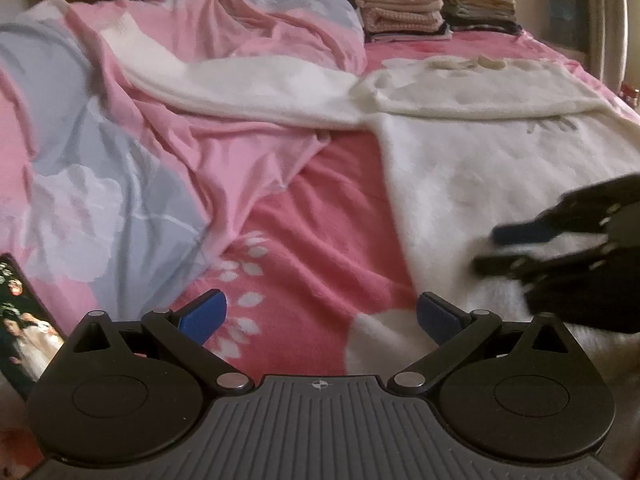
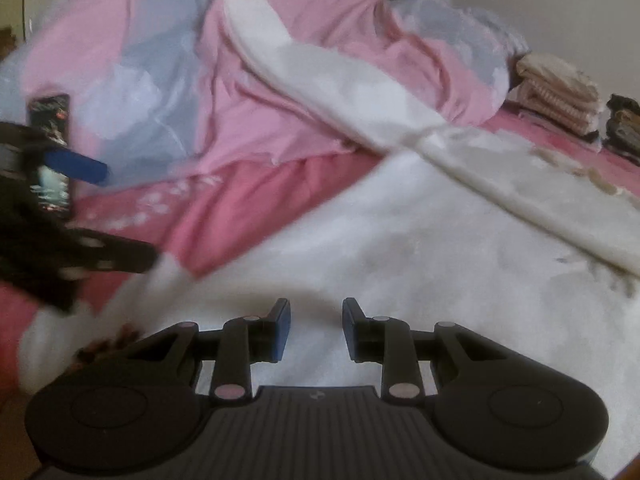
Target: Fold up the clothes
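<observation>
white fleece spread out, first fold not yet made

at the left edge of the bed [image 1: 328,216] a phone [image 1: 24,328] lies with its screen lit, one only. beside it a pink and grey duvet [image 1: 120,128] is bunched along the left side and up to the far left corner.

the left claw [image 1: 322,314] hangs over bare pink sheet near the front edge, its jaws spread wide with nothing between them. just to its right begins the fleece [image 1: 500,152], one white garment lying flat across the right half of the bed. one sleeve [image 1: 248,80] runs out leftward over the duvet, and the collar end is turned back towards the far edge. i can make out only this one sleeve.

the right claw [image 2: 316,330] sits low over the fleece's near part, jaws partly open. white pile shows in the gap but the pads do not seem to press on it, so i judge it holds nothing.

in the far right corner stand two stacks of folded clothes, one pale [image 1: 400,8] and one dark [image 1: 480,6]; how many pieces each holds is too small to count.

as i read it, much of the laundry is done and stacked. the fleece is laid out but unfolded: sleeve to bring in, body to double over, then on to a stack.
</observation>
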`<state>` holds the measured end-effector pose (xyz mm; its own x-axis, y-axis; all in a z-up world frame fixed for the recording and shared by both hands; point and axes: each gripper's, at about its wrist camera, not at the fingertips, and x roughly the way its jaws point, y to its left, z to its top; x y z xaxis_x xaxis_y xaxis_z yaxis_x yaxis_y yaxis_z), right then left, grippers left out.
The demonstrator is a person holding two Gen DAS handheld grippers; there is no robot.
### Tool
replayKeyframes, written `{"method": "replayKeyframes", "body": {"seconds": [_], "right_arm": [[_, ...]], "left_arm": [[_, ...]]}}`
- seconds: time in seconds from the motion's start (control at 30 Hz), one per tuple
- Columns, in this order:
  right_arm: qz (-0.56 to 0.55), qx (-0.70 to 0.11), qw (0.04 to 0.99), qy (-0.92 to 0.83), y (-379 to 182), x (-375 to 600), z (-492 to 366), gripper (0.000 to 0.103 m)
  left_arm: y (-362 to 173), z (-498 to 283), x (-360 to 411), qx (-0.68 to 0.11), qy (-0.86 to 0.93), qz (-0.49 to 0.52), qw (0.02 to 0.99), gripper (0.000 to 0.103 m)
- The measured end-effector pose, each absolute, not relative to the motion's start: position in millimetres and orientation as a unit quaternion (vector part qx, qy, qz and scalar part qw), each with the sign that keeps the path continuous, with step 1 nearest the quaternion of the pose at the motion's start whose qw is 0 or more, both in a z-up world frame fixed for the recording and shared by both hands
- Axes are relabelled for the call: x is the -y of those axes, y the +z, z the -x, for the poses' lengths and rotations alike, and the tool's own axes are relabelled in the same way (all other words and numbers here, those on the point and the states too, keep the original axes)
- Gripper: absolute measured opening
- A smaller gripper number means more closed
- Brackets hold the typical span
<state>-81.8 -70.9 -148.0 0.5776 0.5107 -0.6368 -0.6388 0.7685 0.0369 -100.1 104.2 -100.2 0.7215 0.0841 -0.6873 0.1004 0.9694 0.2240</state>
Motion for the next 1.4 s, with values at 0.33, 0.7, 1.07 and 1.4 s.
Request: {"method": "replayKeyframes", "body": {"seconds": [0.33,0.7,1.07,1.4], "right_arm": [[0.074,-0.293,0.86,0.412,-128,84,157,0.03],[0.005,-0.361,0.912,0.196,-131,200,167,0.03],[0.05,-0.329,0.918,0.215,-121,182,135,0.025],[0.037,-0.355,0.911,0.205,-137,228,192,0.018]], "left_arm": [[-103,93,-102,-0.38,-0.005,-0.113,0.918,0.102],[-120,103,-61,-0.395,-0.105,-0.147,0.901,0.102],[-137,97,-28,-0.392,-0.138,-0.196,0.888,0.102],[-142,97,-34,-0.4,-0.137,-0.169,0.89,0.103]]}}
